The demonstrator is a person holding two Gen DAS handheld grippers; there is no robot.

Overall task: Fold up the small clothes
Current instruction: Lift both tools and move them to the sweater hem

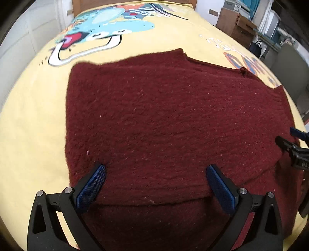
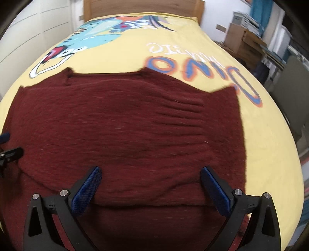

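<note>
A dark red knitted sweater [image 1: 164, 119] lies spread flat on the yellow bed cover, with a folded layer whose edge runs across near the grippers; it also shows in the right wrist view [image 2: 125, 131]. My left gripper [image 1: 156, 173] is open and empty, hovering just above the sweater's near part. My right gripper [image 2: 151, 173] is open and empty, also just above the near part. The right gripper's tips show at the right edge of the left wrist view [image 1: 293, 141]. The left gripper's tips show at the left edge of the right wrist view [image 2: 7, 146].
The yellow cover with a cartoon dinosaur print [image 1: 108, 32] and lettering [image 2: 193, 67] spans the bed. A wooden headboard [image 2: 143, 7] stands at the far end. Cardboard boxes [image 2: 243, 40] and shelves stand to the right, a white wall to the left.
</note>
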